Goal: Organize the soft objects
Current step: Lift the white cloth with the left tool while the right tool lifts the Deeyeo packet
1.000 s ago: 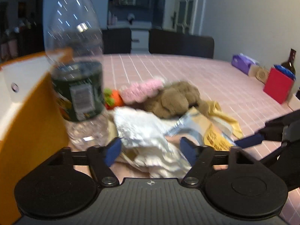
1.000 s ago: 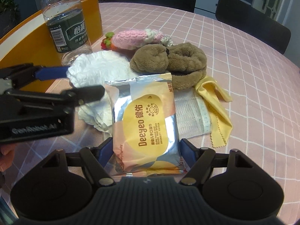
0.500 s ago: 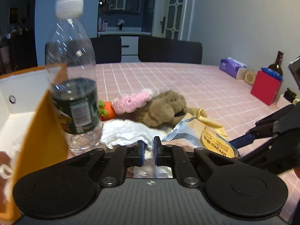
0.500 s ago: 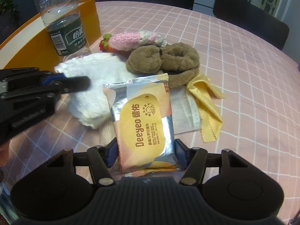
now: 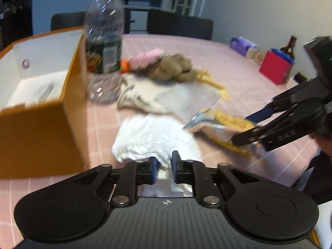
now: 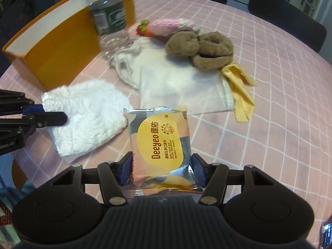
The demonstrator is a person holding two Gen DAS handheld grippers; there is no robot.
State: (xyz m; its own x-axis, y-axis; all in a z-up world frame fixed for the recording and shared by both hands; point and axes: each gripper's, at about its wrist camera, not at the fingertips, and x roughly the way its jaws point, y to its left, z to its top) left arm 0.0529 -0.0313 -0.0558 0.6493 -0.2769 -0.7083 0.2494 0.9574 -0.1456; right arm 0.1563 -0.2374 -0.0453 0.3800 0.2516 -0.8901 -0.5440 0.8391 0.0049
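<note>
The left gripper (image 5: 164, 167) has its jaws pinched narrow on the near edge of a crumpled white paper towel (image 5: 153, 139), limp and light, best taken by a bunched fold as here. The right gripper (image 6: 161, 169) clamps the near end of a crinkly yellow-and-silver foil wipes pack (image 6: 159, 143): soft, slightly slippery, so a firm end grip suits it. Both lie near the pink gridded table's (image 6: 280, 103) near edge. Beyond lie a cream cloth (image 6: 180, 83), a brown plush toy (image 6: 199, 47) and an open orange box (image 5: 41, 112).
</note>
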